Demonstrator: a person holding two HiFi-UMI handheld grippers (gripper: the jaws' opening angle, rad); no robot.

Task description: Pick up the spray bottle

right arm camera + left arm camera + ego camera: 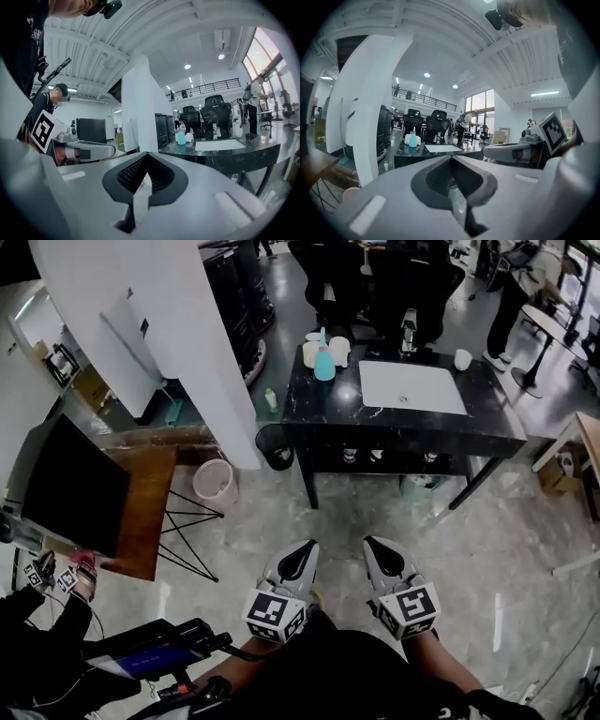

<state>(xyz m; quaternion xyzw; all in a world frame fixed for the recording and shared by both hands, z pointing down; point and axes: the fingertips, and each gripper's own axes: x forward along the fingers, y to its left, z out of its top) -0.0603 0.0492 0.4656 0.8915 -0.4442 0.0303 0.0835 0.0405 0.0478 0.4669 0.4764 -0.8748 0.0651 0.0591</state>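
The light blue spray bottle (323,362) stands upright at the back left corner of a black marble table (487,427), beside white cups (339,350). It shows small and far off in the left gripper view (412,139) and in the right gripper view (181,137). My left gripper (304,549) and right gripper (373,545) hang side by side over the floor, well short of the table. Both point toward it. Each has its jaws closed tip to tip with nothing between them, as the left gripper (451,158) and right gripper (147,154) views show.
A white mat (411,387) covers the table's middle, with a white cup (462,359) at its far right. A black bin (274,446), pink basket (216,484), wooden side table (141,512) and white pillar (159,324) stand to the left. A person (511,296) stands behind.
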